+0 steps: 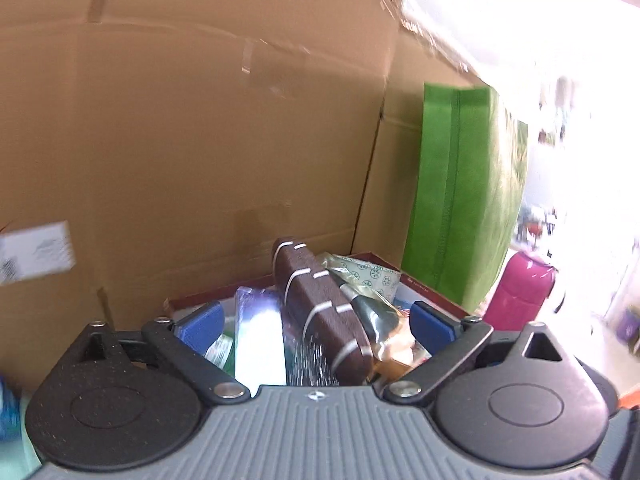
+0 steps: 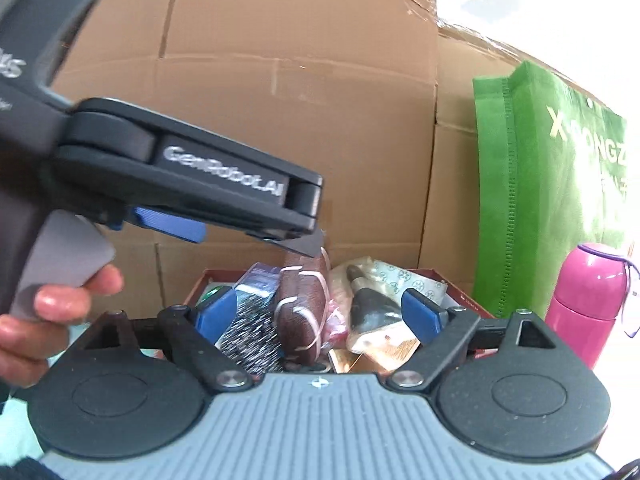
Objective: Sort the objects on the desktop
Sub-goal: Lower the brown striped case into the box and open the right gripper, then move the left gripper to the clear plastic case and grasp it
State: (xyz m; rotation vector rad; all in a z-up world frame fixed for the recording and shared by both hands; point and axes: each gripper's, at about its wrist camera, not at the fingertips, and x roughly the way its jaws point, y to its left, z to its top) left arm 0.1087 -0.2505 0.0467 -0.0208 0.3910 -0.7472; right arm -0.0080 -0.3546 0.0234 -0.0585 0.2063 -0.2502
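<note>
A red-rimmed box (image 1: 432, 292) full of desktop items lies ahead in both views; it also shows in the right wrist view (image 2: 468, 300). In it a brown case with white bands (image 1: 320, 312) stands tilted, next to a blue packet (image 1: 260, 336) and a clear bag with a dark tool (image 1: 372, 312). My left gripper (image 1: 316, 324) is open above the box with nothing between its blue pads. My right gripper (image 2: 320, 312) is open too, above the same brown case (image 2: 300, 316). The left gripper's body (image 2: 192, 184) crosses the right wrist view at upper left, a hand on its handle.
A large cardboard box (image 1: 200, 140) stands right behind the red-rimmed box. A green fabric bag (image 2: 552, 184) leans to the right of it. A pink thermos bottle (image 2: 588, 300) stands at the far right.
</note>
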